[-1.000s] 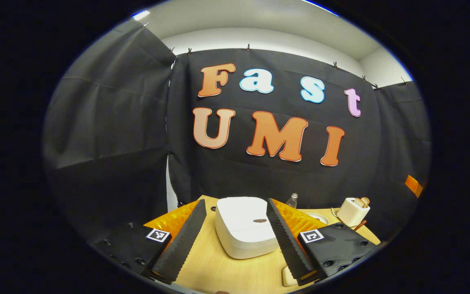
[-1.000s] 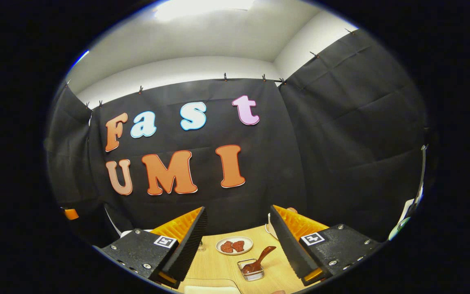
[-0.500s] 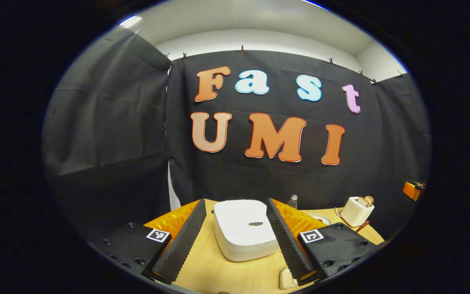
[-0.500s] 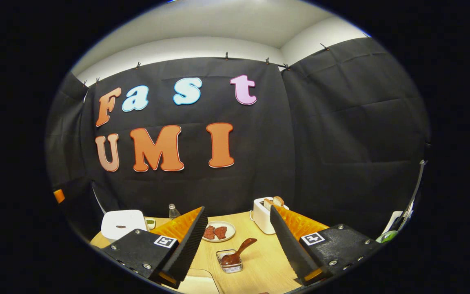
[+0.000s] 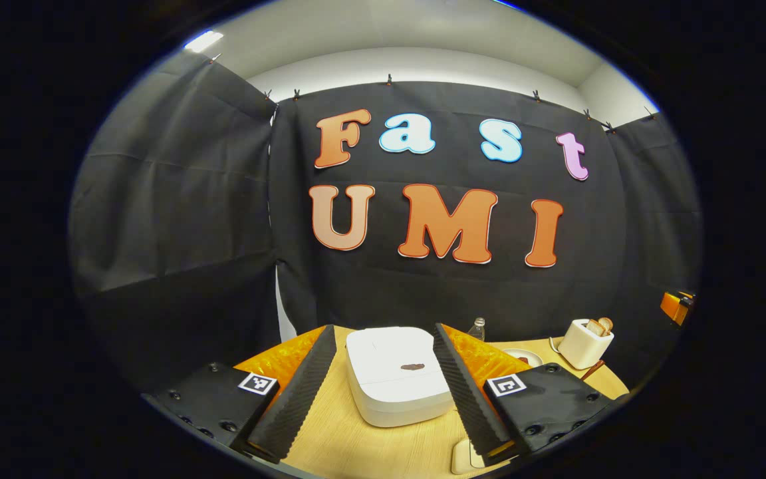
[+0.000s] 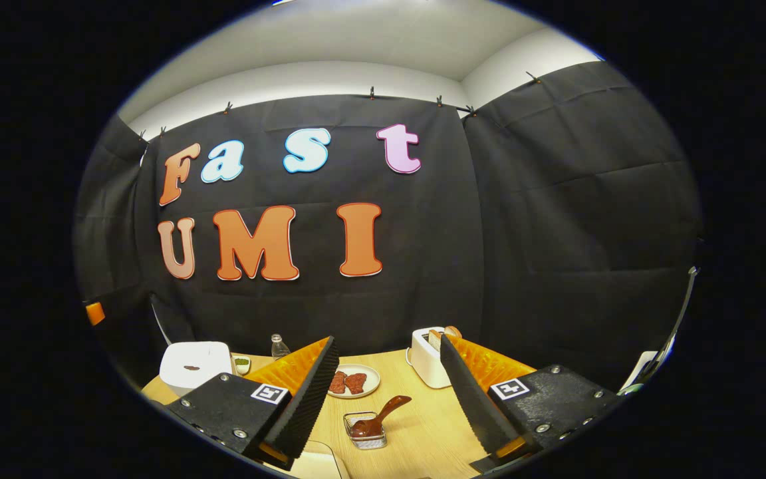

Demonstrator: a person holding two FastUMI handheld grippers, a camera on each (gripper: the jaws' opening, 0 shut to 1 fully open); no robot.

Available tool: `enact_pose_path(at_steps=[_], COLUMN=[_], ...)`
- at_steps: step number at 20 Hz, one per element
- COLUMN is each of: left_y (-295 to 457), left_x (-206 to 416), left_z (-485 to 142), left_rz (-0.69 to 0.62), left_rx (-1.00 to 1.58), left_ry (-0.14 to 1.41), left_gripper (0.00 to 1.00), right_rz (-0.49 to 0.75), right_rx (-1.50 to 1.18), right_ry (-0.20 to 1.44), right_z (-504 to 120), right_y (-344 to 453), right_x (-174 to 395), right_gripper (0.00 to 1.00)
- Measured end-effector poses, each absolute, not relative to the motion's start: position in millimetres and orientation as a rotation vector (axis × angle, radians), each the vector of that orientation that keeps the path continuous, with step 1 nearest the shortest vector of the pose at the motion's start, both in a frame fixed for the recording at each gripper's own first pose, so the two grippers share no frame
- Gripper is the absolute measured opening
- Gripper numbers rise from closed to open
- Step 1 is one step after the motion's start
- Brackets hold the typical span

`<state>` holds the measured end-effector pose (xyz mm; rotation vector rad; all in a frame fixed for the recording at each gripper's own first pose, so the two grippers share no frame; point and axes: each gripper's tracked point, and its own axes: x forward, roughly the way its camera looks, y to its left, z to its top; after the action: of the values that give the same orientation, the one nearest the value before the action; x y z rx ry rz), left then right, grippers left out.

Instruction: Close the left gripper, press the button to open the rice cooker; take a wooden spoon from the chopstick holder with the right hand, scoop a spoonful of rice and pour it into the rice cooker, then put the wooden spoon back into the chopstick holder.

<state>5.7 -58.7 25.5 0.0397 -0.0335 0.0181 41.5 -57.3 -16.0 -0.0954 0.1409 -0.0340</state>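
Note:
The white rice cooker [image 5: 396,386] sits with its lid down on the wooden table [image 5: 356,439], a small brown mark on top. My left gripper [image 5: 383,329] is open above the table, and its two fingers frame the cooker without touching it. A brown wooden spoon [image 6: 380,416] leans in a small wire holder [image 6: 364,431] at mid-table. Just short of that holder hangs my right gripper [image 6: 388,340], open and holding nothing. The cooker [image 6: 195,364] stands at the far left in the right gripper view.
A white toaster [image 6: 428,356] with bread stands at the back, with a plate of meat [image 6: 353,381] in front of it. A small bottle [image 6: 278,346] and a green dish [image 6: 242,362] sit beside the cooker. A pale container [image 6: 310,466] lies at the near edge.
The right gripper view has tipped down and swung, bringing the cooker, toaster and spoon holder further into sight. The left gripper has drifted slightly. Both grippers stay open.

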Motion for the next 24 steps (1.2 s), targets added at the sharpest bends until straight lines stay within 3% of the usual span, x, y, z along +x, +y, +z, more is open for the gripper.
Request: enact_pose_path(at_steps=[2, 7, 9, 11, 18, 24], left_y=[-63.7, -68.5, -68.5, -76.8, -97.1, -113.0], left_x=[4.9, 8.6, 9.8, 13.5, 43.9, 118.7], left_z=[29.0, 37.0, 35.1, 28.5, 16.0, -18.7], left_rz=[0.014, 0.006, 0.011, -0.022, -0.082, -0.122], left_rx=[0.051, 0.075, 0.074, 0.064, 0.079, 0.106], left_ry=[-0.038, -0.045, -0.029, 0.001, 0.065, 0.154], left_gripper=[0.95, 0.55, 0.24, 0.06, 0.05, 0.04], right_rz=[-0.035, -0.038, -0.039, -0.035, -0.036, -0.054], right_rx=[-0.091, -0.090, -0.093, -0.095, -0.094, -0.104], right_ry=[0.138, 0.144, 0.148, 0.150, 0.169, 0.194], right_z=[-14.3, -17.0, -18.5, -18.8, -26.4, -37.4], right_y=[-59.8, -65.7, -69.3, -68.2, -72.0, -78.3], right_x=[42.9, 46.7, 46.7, 47.2, 52.5, 59.0], right_gripper=[0.95, 0.95, 0.95, 0.95, 0.95, 0.95])
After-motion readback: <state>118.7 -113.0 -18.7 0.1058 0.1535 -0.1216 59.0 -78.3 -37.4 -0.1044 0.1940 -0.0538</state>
